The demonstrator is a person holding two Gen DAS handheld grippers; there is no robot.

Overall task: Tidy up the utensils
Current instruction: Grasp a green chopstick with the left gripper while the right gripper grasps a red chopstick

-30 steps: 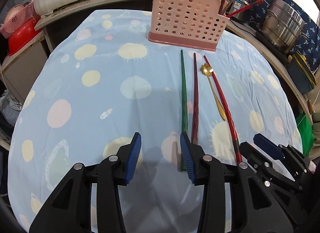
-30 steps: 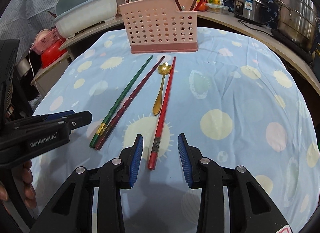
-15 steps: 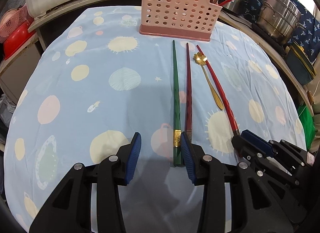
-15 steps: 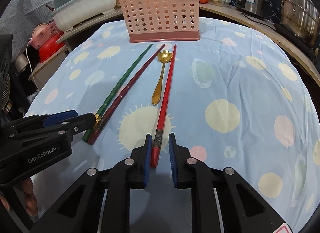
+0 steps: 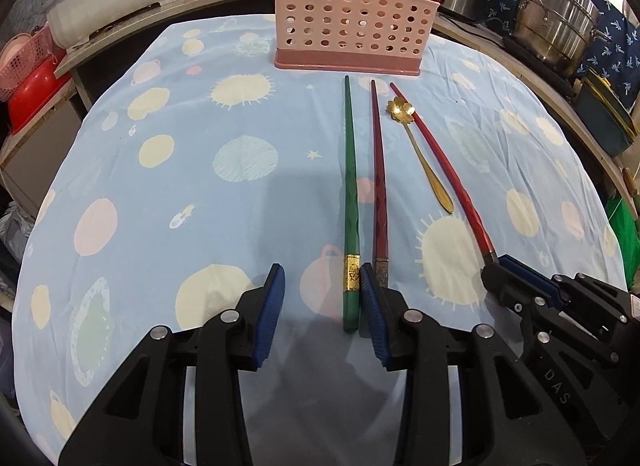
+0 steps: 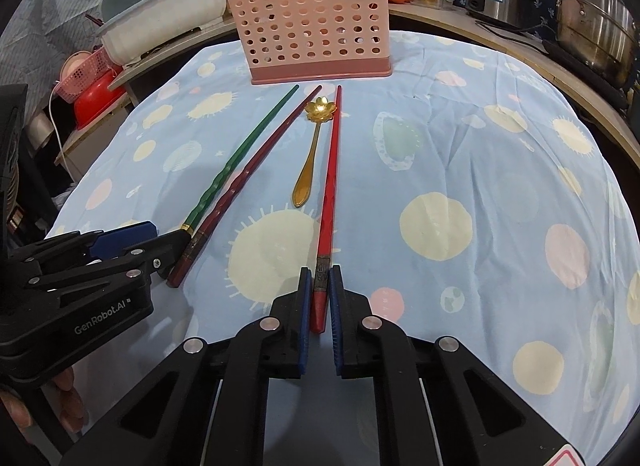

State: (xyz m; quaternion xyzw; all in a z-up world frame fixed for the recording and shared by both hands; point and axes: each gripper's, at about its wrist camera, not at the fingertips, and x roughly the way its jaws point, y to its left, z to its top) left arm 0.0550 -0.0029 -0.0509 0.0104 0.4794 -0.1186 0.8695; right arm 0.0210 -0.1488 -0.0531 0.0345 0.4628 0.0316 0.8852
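Three chopsticks (image 5: 351, 201), one spoon (image 5: 420, 153), one holder (image 5: 348, 13).

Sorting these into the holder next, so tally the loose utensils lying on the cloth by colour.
Green chopstick: 1
Dark red chopstick: 1
Bright red chopstick: 1
Gold spoon: 1
Total: 4

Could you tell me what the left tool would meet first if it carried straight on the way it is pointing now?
Most likely the green chopstick, whose near end already lies between the open left tool's pads, close against the right one; beneath it is the tablecloth.
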